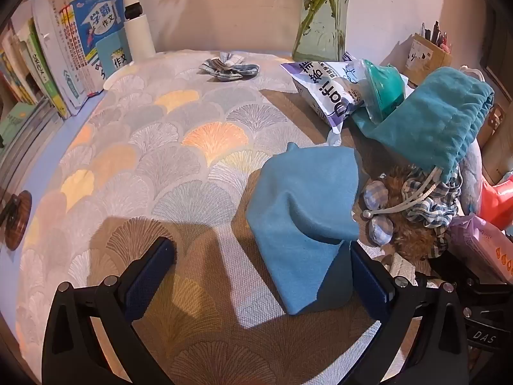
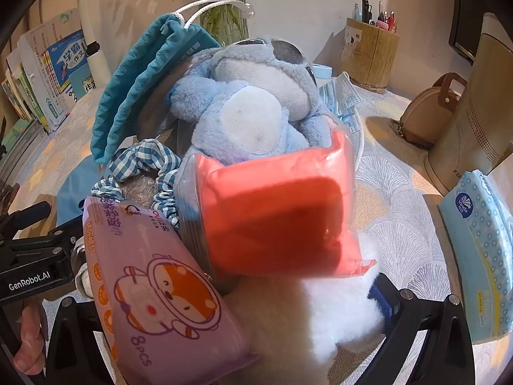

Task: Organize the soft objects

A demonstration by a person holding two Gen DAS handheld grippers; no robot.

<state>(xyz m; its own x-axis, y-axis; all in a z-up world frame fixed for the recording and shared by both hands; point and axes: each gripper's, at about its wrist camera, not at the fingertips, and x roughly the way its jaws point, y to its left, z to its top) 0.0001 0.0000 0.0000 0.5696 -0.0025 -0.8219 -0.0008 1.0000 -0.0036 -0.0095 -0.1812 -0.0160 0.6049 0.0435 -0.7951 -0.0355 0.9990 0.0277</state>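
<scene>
My left gripper (image 1: 261,272) is open over the patterned cloth; a folded blue cloth (image 1: 304,211) lies between its fingers, against the right finger (image 1: 368,276). Beyond it is a heap: a teal drawstring pouch (image 1: 439,118), a checked scrunchie on brown fluff (image 1: 426,202), a white and purple packet (image 1: 323,93). In the right wrist view the heap holds a blue plush toy (image 2: 253,109), an orange pack in clear plastic (image 2: 275,211), a purple wipes pack (image 2: 154,282) and white fluff (image 2: 333,308). My right gripper (image 2: 224,317) has the wipes pack and fluff between its wide-apart fingers; its left finger is hidden.
Books (image 1: 73,51) stand at the back left. A small striped cloth (image 1: 229,65) lies at the back by a glass vase (image 1: 323,16). A pen holder (image 2: 368,54), a tan pouch (image 2: 429,112) and a blue tissue pack (image 2: 481,250) are on the right.
</scene>
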